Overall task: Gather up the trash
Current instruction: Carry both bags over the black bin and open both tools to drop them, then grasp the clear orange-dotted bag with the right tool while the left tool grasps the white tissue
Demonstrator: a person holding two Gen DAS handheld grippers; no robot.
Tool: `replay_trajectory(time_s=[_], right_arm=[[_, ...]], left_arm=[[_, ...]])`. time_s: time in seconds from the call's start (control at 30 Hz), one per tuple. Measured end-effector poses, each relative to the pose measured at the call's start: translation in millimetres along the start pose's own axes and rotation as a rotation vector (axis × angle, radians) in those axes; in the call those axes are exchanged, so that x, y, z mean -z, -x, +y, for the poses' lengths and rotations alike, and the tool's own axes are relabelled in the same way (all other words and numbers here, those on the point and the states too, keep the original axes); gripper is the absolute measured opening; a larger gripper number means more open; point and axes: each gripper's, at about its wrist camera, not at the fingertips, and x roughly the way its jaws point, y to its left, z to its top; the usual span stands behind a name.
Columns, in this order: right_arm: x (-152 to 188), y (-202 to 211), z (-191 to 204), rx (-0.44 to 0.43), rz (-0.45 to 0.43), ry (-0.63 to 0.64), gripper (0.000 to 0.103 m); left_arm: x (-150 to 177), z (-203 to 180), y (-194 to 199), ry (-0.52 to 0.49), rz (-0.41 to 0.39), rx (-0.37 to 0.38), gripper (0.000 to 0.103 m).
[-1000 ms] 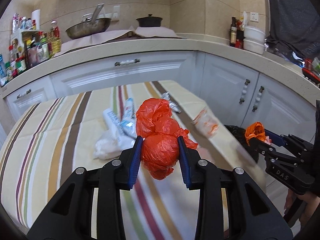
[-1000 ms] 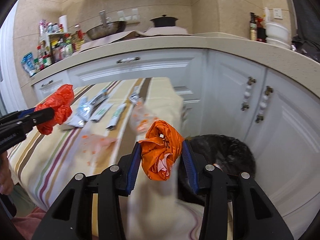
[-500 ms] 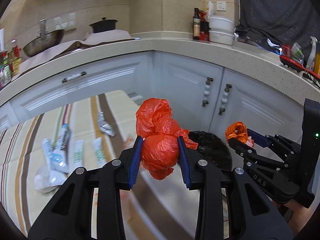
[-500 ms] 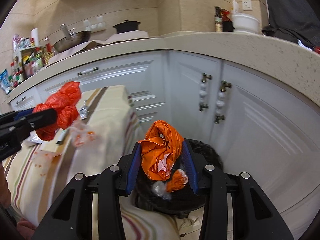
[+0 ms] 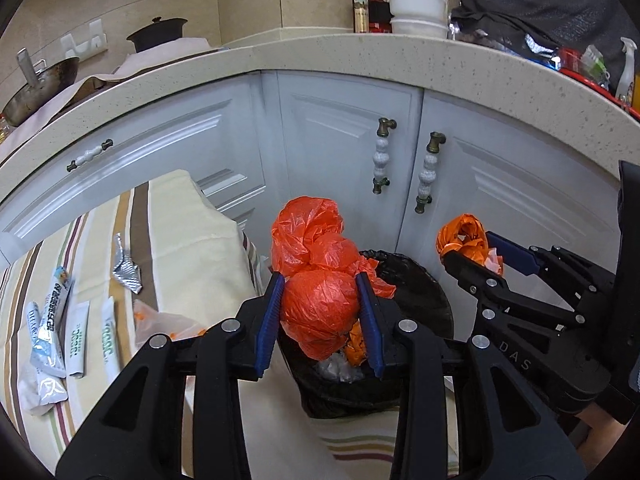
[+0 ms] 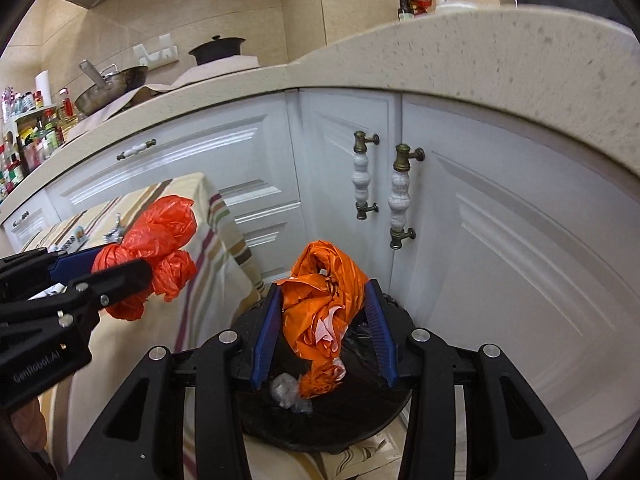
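Note:
My left gripper [image 5: 320, 316] is shut on a crumpled red plastic bag [image 5: 316, 276] and holds it above the near edge of a black-lined trash bin [image 5: 416, 292]. It also shows in the right wrist view [image 6: 120, 276] with the red bag [image 6: 156, 240]. My right gripper [image 6: 324, 332] is shut on an orange plastic bag [image 6: 324, 292] directly over the bin [image 6: 368, 420]. It appears in the left wrist view [image 5: 472, 256] with the orange bag [image 5: 460, 236]. Crumpled trash lies inside the bin [image 6: 292, 392].
A striped-cloth table [image 5: 180, 240] stands left of the bin, with several white tubes [image 5: 76, 336], a foil wrapper [image 5: 126, 268] and a clear bag [image 5: 168, 320]. White cabinet doors [image 5: 348, 152] with knobbed handles [image 6: 400, 196] stand right behind the bin.
Both grippers have swung right from the table to the trash bin, each still carrying its bag. The bin now lies right below both of them.

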Motion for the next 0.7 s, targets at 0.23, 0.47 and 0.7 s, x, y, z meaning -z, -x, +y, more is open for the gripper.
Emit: replay_trajectory(time_s=[0.23, 0.47, 0.7], right_arm=[[5.4, -14.3, -11.0, 0.022, 0.023, -0.035, 0.064], [5.2, -1.9, 9.2, -0.005, 0.027, -0.025, 0.064], [6.2, 15.7, 52.8, -0.076, 0.018, 0.020, 0.064]], left_arm=[[3.5, 3.5, -9.7, 0.005, 0.025, -0.020, 0.050], [12.5, 28.8, 12.2, 0.044, 0.014, -0.033, 0.054], [32.6, 69.8, 49.0, 0.095, 0.007, -0.087, 0.054]])
